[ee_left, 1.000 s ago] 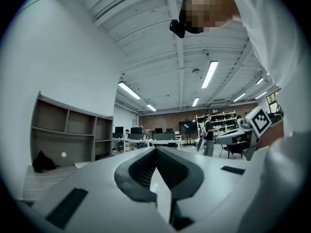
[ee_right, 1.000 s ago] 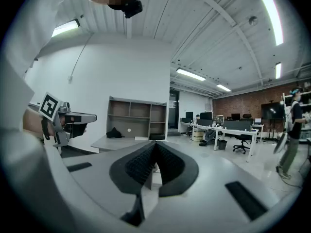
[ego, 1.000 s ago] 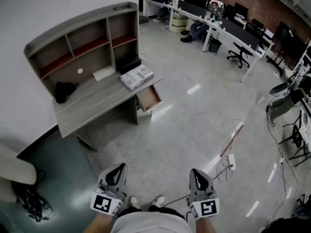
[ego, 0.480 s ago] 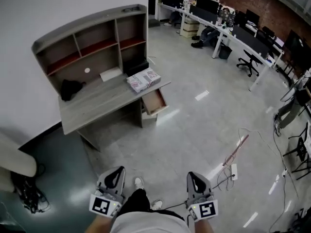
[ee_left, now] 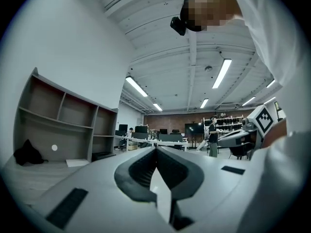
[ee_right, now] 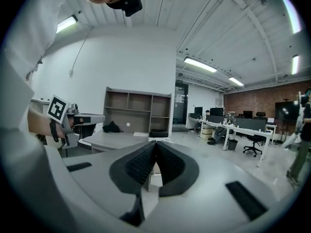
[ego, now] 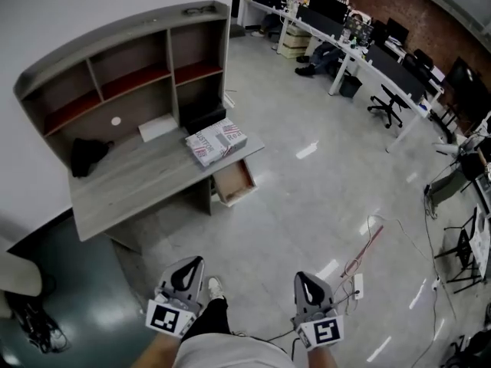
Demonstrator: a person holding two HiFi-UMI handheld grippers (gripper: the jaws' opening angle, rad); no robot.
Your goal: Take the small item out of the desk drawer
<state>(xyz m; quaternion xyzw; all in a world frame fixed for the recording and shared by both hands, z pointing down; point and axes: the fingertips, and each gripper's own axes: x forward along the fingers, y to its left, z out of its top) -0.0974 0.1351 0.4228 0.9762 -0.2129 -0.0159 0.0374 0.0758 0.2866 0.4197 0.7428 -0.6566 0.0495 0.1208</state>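
head view: drawer [ego: 234,182] well beyond left gripper [ego: 187,265], right gripper [ego: 308,279].

I see the desk drawer [ego: 234,183] pulled out under the right end of the grey desk [ego: 123,186], well away from me. It is a shallow open box, reddish-brown inside, angled toward the floor aisle. Whatever is in it is too small for me to make out.

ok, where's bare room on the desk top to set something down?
Bare: front strip of the desk, between the black bundle and the printed box. Crowded: right end, box above the open drawer; white sheet at the back.
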